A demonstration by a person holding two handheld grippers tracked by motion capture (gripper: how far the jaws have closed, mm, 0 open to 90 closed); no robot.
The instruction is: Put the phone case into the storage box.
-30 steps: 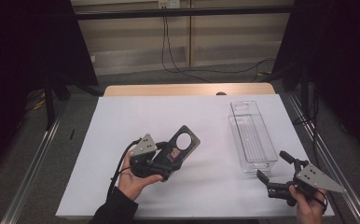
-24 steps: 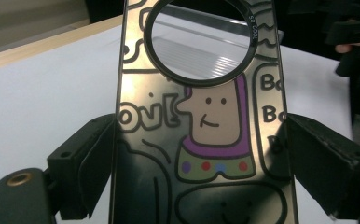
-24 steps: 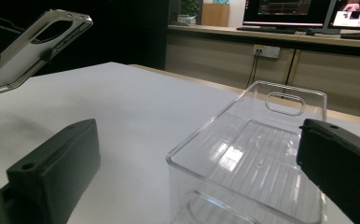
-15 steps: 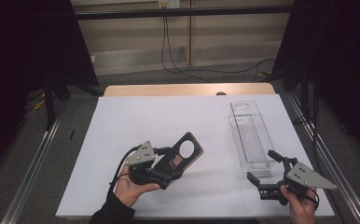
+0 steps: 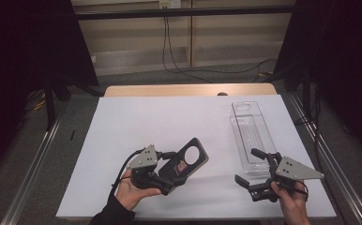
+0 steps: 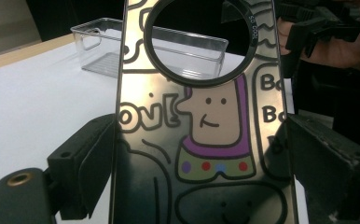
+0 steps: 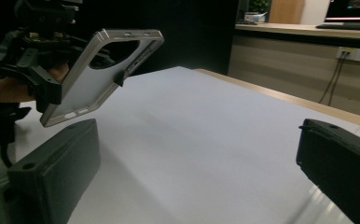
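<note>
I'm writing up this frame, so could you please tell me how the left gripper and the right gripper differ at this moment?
The left gripper is shut on the phone case, held off the white table; the right gripper stands open and empty. The left is far from the clear tray; the right is beside it. Each is held in one hand.

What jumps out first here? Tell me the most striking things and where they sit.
The glossy black cartoon-printed phone case with a round camera cutout stands out first, clamped between the jaws of the left hand-held gripper above the near-left part of the white table sheet. Next, a clear plastic rectangular tray lies at the sheet's right side, with the open right hand-held gripper right beside its near end.
</note>
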